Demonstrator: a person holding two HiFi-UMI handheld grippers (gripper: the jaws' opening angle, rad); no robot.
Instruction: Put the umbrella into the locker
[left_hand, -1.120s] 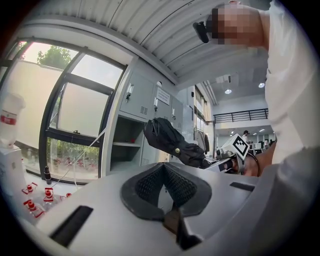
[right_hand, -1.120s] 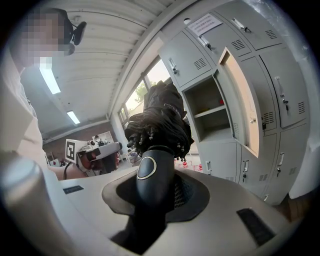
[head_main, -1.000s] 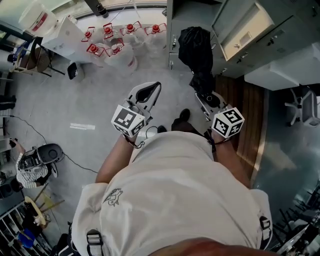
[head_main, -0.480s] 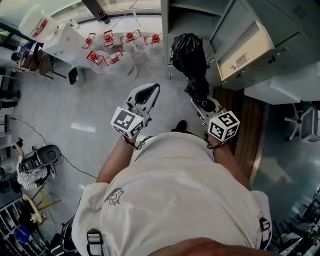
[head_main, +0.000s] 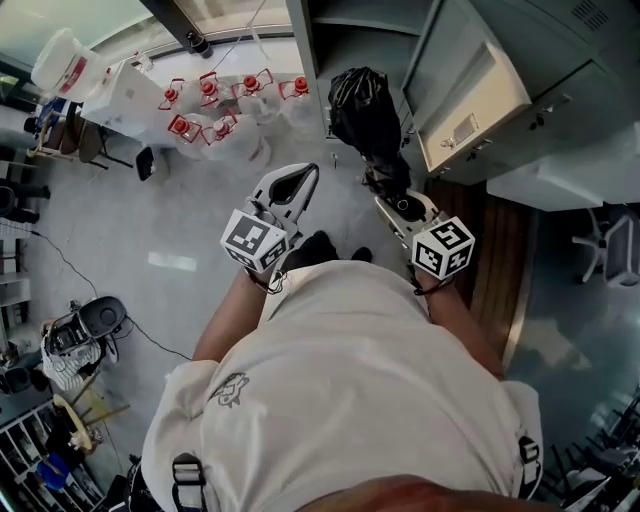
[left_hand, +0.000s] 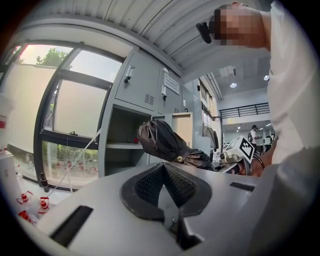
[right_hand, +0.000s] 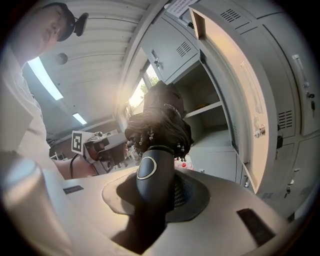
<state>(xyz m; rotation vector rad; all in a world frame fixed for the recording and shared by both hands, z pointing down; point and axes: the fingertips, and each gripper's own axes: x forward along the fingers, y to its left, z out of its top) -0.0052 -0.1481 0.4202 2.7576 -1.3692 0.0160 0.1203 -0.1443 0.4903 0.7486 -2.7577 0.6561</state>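
Umbrella, folded, juts from the right claw, clamped on its handle, just short of the open locker. Left claw is closed, empty. Best aim the tip below the shelf, clear of the door.

Nothing is showing clearly enough to be read as words or numbers. A white notice is hanging on the locker front, its print too small to make out. Each marker cube is showing only black-and-white square patterns, and the shirt is carrying a small wordless emblem.
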